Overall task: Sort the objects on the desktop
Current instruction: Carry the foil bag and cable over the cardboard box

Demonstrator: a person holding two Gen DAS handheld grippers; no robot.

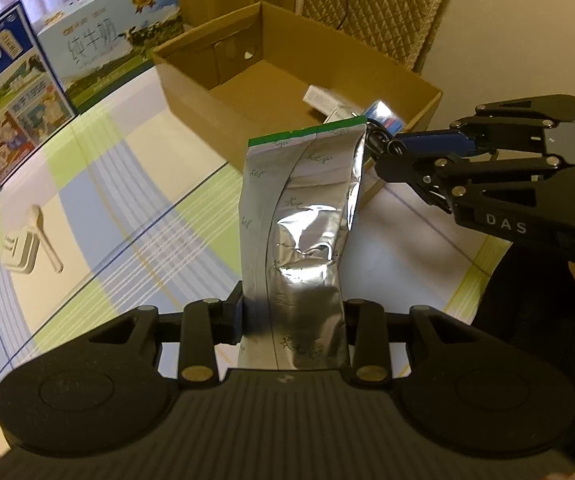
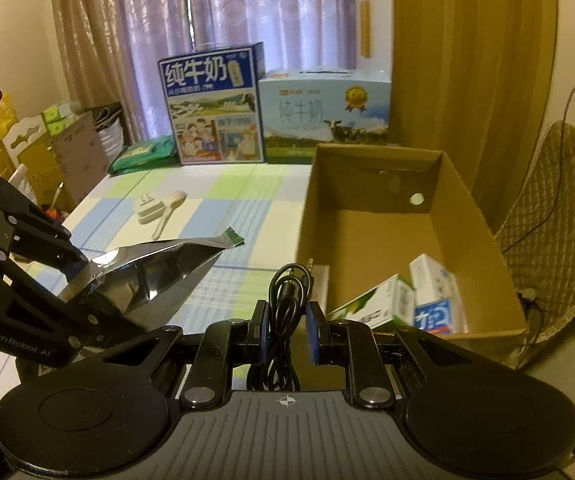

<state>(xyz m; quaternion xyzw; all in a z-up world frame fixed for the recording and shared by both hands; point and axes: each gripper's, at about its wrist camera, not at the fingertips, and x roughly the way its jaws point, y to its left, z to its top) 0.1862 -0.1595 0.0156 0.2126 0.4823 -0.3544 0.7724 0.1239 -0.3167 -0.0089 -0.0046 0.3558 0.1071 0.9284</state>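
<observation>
The left gripper is clamped on a silver foil pouch, held above the worktop just beside the cardboard box. The right gripper pinches a coiled black audio cable at the box's near wall.

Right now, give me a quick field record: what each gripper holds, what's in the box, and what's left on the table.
left gripper: shut on silver foil pouch
right gripper: shut on coiled black audio cable
cardboard box: open, several small cartons inside
table: white charger plug and white spoon not yet sorted
</observation>
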